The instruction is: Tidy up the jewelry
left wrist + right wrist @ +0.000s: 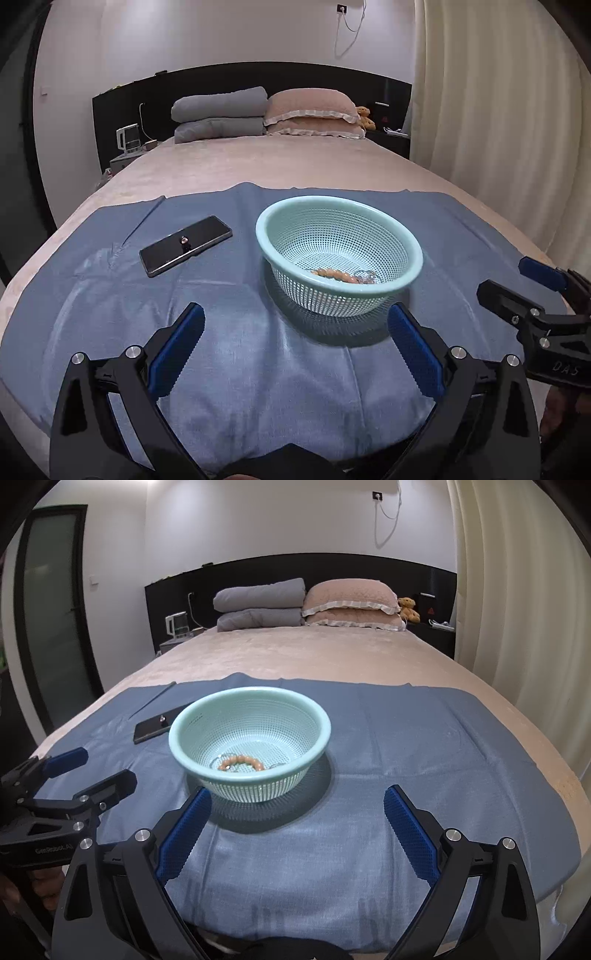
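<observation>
Two hand-held grippers gape empty near the basket [369, 291].
Inside it, the bead bracelet [241, 763] lies flat, long axis sideways.

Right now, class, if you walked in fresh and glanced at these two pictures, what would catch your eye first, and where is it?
The mint-green mesh basket stands out, sitting mid-way across the blue cloth spread over the bed, with an orange bead bracelet lying in its bottom. To its left a black phone lies flat on the cloth. Nearest the cameras, the left gripper and right gripper gape open and empty.
</observation>
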`<state>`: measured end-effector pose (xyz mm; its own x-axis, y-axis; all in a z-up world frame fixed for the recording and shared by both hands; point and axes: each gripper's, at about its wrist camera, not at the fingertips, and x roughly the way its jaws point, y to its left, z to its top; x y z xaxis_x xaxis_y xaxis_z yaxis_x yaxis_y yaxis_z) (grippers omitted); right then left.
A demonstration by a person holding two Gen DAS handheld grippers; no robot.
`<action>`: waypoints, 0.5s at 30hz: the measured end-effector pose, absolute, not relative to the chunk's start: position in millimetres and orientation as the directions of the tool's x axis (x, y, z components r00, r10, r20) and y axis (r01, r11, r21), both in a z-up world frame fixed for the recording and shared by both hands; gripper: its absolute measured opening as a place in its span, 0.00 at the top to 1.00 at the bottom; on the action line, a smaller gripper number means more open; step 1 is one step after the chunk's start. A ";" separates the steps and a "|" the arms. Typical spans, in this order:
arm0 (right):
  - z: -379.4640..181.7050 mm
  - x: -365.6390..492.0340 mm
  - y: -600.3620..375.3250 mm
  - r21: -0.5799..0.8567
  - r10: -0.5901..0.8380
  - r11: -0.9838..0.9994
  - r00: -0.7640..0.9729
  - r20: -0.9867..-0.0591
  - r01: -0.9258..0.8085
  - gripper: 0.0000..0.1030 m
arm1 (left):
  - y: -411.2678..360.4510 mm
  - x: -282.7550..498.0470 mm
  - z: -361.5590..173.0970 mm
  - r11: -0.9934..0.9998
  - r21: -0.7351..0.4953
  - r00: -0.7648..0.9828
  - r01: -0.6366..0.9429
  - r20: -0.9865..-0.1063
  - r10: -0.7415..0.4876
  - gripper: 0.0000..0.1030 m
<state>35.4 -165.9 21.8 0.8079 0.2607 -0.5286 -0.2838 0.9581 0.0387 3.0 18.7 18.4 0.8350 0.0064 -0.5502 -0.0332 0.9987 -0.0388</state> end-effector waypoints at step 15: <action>-15.0 2.8 -185.4 0.170 0.283 0.959 0.781 -0.557 -0.227 0.12 | -15.5 -50.8 -6.0 0.995 0.063 0.847 0.075 -0.530 -0.031 0.06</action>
<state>2.8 -185.4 -15.0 0.7807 0.2832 -0.5570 -0.2269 0.9590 0.1696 -50.8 -15.5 -6.0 0.8471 -0.0305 -0.5305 0.0754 0.9952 0.0632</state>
